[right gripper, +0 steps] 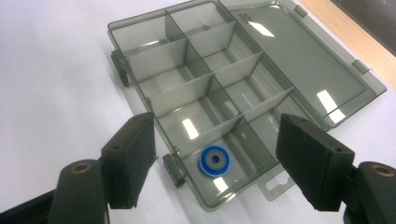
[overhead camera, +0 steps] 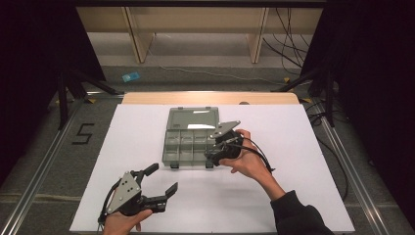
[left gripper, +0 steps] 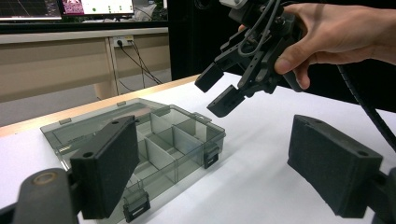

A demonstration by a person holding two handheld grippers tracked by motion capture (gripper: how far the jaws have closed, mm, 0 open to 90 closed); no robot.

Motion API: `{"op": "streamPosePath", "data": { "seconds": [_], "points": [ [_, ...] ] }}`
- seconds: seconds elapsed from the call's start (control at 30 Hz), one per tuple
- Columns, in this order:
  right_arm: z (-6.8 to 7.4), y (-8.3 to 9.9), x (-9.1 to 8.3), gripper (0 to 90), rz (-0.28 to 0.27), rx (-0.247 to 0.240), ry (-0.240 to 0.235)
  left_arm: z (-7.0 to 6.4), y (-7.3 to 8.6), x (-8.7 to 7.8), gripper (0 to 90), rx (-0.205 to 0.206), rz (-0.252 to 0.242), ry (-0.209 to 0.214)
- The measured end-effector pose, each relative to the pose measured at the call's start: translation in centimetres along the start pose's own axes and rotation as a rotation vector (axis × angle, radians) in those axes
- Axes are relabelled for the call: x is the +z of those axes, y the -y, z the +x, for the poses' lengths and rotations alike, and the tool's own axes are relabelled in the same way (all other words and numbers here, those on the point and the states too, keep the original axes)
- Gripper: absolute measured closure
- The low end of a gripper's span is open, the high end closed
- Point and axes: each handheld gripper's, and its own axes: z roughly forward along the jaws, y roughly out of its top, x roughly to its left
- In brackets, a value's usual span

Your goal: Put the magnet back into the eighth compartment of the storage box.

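A smoky clear compartment box (overhead camera: 172,147) lies in the middle of the white table, its lid (overhead camera: 192,118) folded flat toward the back. A blue ring with a grey centre (right gripper: 215,162) rests in an end compartment of the box (right gripper: 154,70). My right gripper (overhead camera: 215,155) hovers over the box's front right corner, open with nothing between its jaws (right gripper: 217,135). My left gripper (overhead camera: 163,179) is low near the table's front left, open and empty (left gripper: 215,154), pointing toward the box (left gripper: 187,140). It looks at the right gripper (left gripper: 217,91), held in a hand above the box.
The white board (overhead camera: 293,161) covers the table, with a wooden strip (overhead camera: 210,98) along the far edge. Metal rails (overhead camera: 342,152) run down both sides. Black curtains stand at left and right. A blue item (overhead camera: 130,77) lies on the floor beyond.
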Motion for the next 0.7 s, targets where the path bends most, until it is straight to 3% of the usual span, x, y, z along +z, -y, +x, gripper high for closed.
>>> {"op": "streamPosePath", "data": {
  "seconds": [0.7],
  "points": [
    [1.2,0.3,-1.7,28.2,-0.048,-0.003,-0.013,0.0,0.0,0.0,16.0,0.003,-0.002,0.001]
  ]
}}
